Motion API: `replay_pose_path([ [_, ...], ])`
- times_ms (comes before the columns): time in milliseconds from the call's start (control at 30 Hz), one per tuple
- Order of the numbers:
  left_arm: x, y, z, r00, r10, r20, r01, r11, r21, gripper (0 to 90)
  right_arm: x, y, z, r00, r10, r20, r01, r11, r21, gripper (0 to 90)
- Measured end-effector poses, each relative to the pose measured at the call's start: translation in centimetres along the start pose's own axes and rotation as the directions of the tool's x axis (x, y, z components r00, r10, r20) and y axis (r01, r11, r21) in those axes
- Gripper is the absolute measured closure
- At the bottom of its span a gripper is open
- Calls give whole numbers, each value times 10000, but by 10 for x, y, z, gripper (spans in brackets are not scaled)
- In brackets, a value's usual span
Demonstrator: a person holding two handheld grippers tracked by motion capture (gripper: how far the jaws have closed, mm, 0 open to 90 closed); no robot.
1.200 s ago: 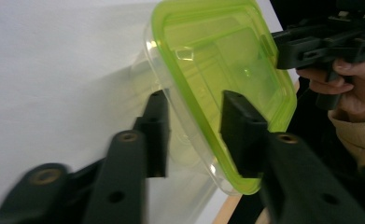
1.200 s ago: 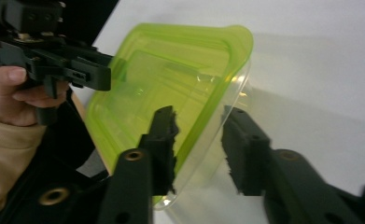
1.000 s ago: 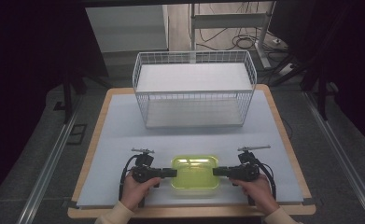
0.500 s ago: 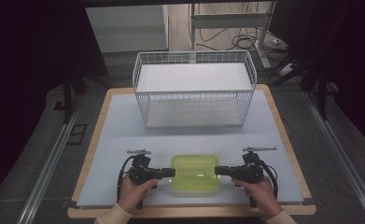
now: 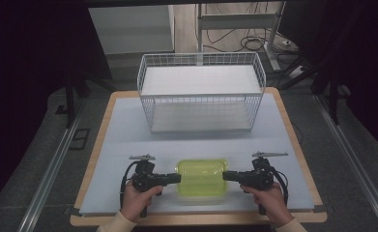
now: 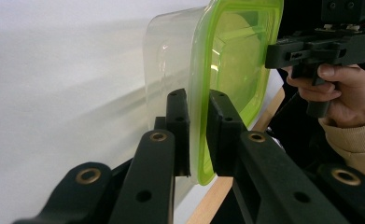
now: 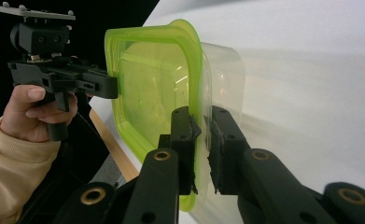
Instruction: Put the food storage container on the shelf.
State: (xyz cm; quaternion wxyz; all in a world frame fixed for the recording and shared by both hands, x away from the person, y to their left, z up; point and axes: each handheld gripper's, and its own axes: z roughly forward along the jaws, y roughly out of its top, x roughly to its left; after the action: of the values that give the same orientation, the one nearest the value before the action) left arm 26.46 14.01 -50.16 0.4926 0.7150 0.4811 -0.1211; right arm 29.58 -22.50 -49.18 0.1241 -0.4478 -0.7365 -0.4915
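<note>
I take the white wire basket [image 5: 201,96] as my landmark; it stands at the far middle of the table [image 5: 114,140]. On the near side of the basket, well apart from it and about in line with its middle, I see the clear container with a yellow-green lid [image 5: 201,177] close to the table's near edge.

My left gripper [image 5: 176,178] meets the container's left end, and my right gripper [image 5: 226,176] meets its right end, so the container sits between the two, each gripper pointing inward toward the other. In the left gripper view the two black jaws are clenched on the lid's rim [image 6: 200,140], one jaw on each face of the green edge. In the right gripper view the jaws are likewise pinched on the opposite rim [image 7: 195,154], lid on one side and clear wall on the other.

My left hand [image 5: 139,199] and right hand [image 5: 271,200] hold the gripper handles nearer still to the table's front edge, farthest from the basket.
</note>
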Motion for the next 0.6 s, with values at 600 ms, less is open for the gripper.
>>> replay_pose_path([
  [600,-4,3,-4,9998,199,9,-198,9996,-193,807,4,3,-2,9996,-275,-5,275,9993,-259,811],
])
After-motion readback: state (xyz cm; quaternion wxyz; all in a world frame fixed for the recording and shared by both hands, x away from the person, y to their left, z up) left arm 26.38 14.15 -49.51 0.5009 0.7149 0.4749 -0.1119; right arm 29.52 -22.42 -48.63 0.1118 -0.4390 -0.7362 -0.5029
